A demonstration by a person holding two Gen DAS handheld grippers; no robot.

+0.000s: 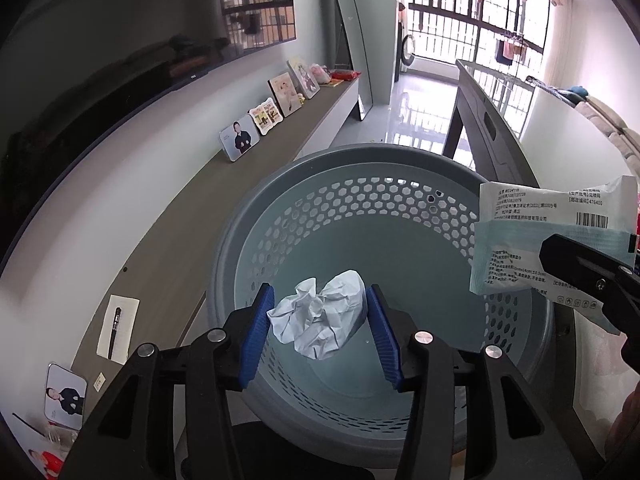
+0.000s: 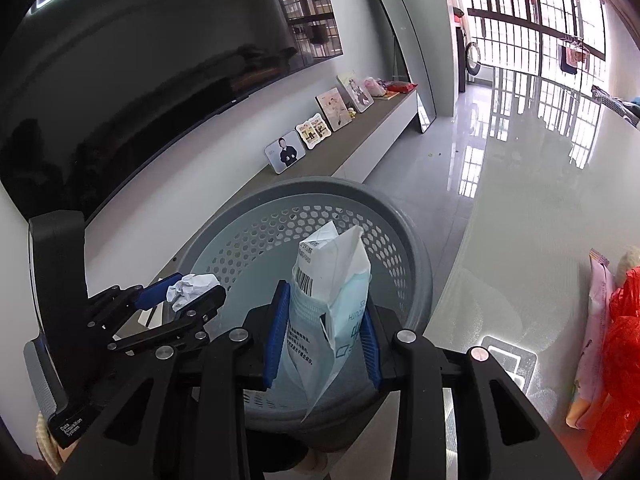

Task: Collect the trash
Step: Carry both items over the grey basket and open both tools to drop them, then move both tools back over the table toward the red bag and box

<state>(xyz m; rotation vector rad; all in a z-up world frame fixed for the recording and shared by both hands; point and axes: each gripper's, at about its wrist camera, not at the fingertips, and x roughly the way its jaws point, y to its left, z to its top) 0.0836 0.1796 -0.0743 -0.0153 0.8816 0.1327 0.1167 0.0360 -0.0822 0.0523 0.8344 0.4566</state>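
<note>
Two loads ready: left tool [image 1: 320, 320] clenching paper ball [image 1: 320, 316], right tool [image 2: 324, 332] clenching packet [image 2: 332, 292]; release squarely above basket [image 1: 360, 168].

Left gripper [image 1: 320, 332] clamping crumpled paper [image 1: 320, 316] over grey perforated basket [image 1: 400, 200], printed packet [image 1: 532, 240] at right

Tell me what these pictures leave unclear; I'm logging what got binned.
- Bin floor: mostly hidden in both views by the paper ball, the packet and both grippers.
- Packet print: too small to read.
- Right gripper: cut off by the left view's edge.
- Red bag: cut off by the right view's edge.
</note>
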